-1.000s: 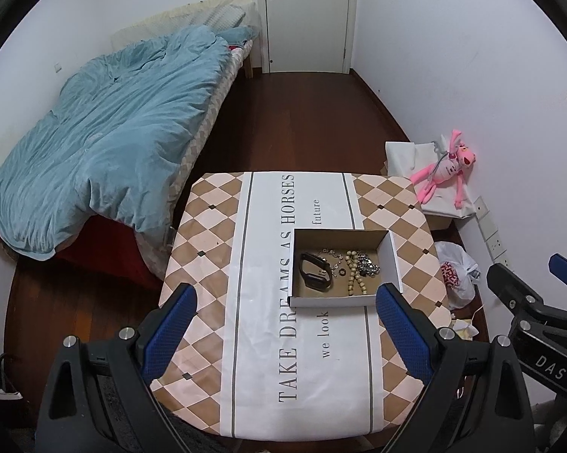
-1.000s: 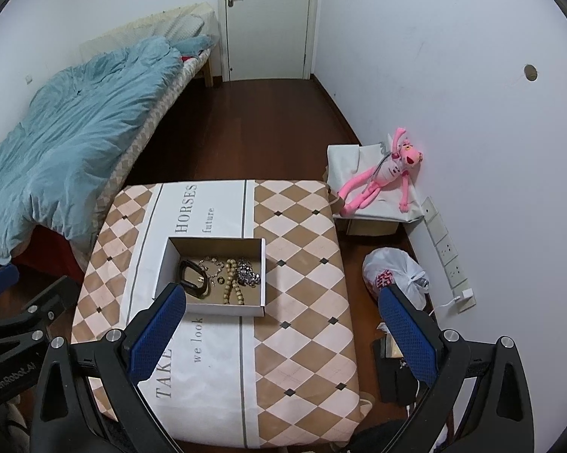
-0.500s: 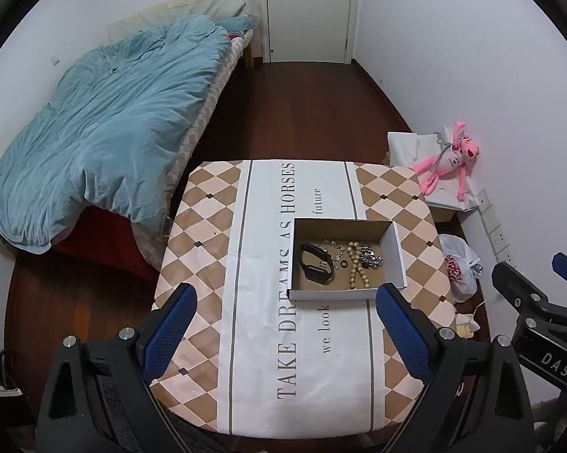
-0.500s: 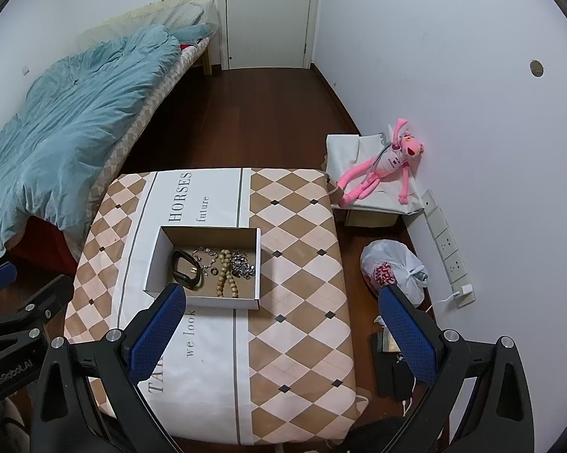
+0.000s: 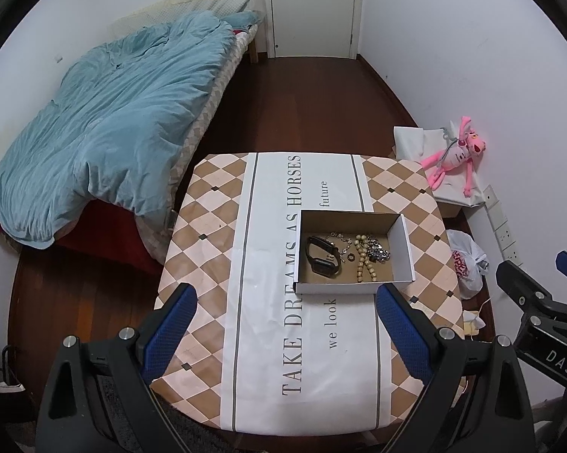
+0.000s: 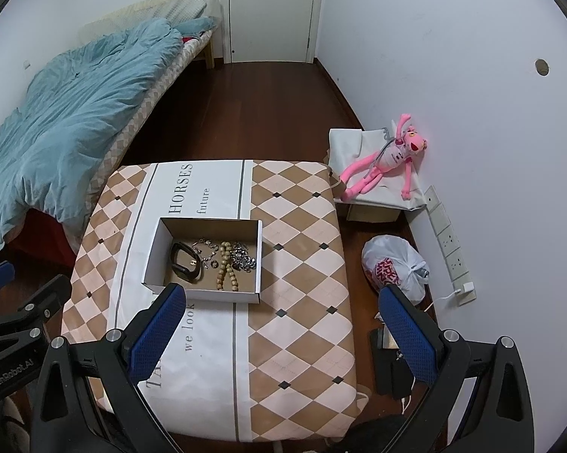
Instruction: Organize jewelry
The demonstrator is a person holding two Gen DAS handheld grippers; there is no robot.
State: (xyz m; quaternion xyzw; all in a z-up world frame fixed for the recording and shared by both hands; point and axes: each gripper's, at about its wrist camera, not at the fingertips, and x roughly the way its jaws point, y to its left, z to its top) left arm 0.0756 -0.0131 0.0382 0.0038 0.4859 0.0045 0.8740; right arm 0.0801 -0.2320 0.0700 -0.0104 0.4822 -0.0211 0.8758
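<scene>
An open cardboard box (image 5: 404, 238) (image 6: 155, 249) stands on the table with the patterned cloth (image 5: 268, 302) (image 6: 298, 256). Inside lie a black watch (image 5: 323, 256) (image 6: 185, 260), a wooden bead string (image 5: 363, 260) (image 6: 228, 270), a silver chain pile (image 5: 377, 251) (image 6: 241, 256), a thin bracelet and a small ring. My left gripper (image 5: 285, 324) is open and empty, high above the table's near side. My right gripper (image 6: 283, 332) is open and empty, above the table's near right part.
A bed with a blue duvet (image 5: 105, 132) stands to the left. A pink plush toy (image 6: 385, 162) lies on a white box by the right wall. A plastic bag (image 6: 394, 268) and a power strip (image 6: 449, 245) are on the floor at the right. A closed door (image 5: 313, 7) is at the back.
Both grippers have pulled back and up from the table, so the table and box look smaller and lower. Both stay open. The box contents have not moved.
</scene>
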